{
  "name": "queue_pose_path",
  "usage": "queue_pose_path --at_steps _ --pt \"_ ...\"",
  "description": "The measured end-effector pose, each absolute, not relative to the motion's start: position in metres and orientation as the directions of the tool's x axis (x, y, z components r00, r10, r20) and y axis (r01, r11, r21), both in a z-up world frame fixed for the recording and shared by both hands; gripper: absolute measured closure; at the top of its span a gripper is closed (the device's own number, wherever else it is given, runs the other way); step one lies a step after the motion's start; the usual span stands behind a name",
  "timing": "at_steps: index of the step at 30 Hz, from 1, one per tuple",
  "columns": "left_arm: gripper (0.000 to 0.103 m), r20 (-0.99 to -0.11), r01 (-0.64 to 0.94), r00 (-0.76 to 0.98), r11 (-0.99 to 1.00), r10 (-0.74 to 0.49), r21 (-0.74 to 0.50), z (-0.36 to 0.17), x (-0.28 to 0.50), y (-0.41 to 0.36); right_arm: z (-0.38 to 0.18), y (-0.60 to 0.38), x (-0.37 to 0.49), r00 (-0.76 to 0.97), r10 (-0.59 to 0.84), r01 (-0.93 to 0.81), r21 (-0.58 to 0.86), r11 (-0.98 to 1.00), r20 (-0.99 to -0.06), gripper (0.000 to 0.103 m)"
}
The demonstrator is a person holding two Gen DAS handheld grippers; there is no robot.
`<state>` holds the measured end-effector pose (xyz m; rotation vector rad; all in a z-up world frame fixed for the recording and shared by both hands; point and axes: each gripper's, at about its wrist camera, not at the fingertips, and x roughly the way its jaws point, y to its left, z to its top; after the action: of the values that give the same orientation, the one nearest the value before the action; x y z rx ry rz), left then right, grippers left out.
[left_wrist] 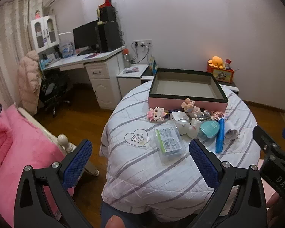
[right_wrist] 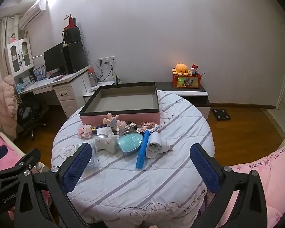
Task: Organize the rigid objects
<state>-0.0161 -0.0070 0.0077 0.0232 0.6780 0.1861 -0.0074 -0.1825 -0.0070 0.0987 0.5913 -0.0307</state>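
We hold both grippers above the near edge of a round table [right_wrist: 180, 171] draped in a white striped quilt. Our left gripper [left_wrist: 140, 152] has its blue pads spread wide with nothing between them, and our right gripper [right_wrist: 140, 155] is spread just as wide, also empty.

At the far edge of the table sits an open box [right_wrist: 121, 117] with pink outer walls and a dark rim; its inside is bare. Just in front of its near wall lies a loose heap of small things: a pink block figure [right_wrist: 85, 130] at the left end, a white plush toy [right_wrist: 108, 141], a teal oval case [right_wrist: 130, 142], a blue tube [right_wrist: 143, 149] lying lengthwise toward us, and a white cylinder [right_wrist: 153, 145] beside it. A clear plastic case [left_wrist: 169, 141] with a green label lies nearest the left gripper, apart from the heap.
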Motion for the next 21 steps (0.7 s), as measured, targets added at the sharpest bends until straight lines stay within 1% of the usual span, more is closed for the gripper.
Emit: queue_pose_path --at_steps 5,10,17,21 --pt "0.000 -0.611 -0.197 0.762 0.976 0.214 0.097 0.011 -0.015 -0.008 0.000 -0.191 -0.008 0.839 -0.019 0.072 0.077 0.994 -0.544 0.000" --pt "0.000 -0.610 -0.184 0.768 0.979 0.195 0.081 0.011 -0.014 -0.005 0.003 -0.193 -0.008 0.841 -0.047 0.100 0.069 0.993 -0.539 0.000" --pt "0.000 -0.606 -0.127 0.780 0.988 0.156 0.092 0.010 -0.012 -0.001 0.008 -0.187 -0.015 0.839 -0.105 0.160 0.057 0.985 -0.533 0.000" --pt "0.000 -0.592 -0.119 0.793 0.989 0.145 0.083 0.014 -0.015 0.003 0.013 -0.175 -0.018 0.839 -0.130 0.167 0.023 0.986 -0.528 0.000"
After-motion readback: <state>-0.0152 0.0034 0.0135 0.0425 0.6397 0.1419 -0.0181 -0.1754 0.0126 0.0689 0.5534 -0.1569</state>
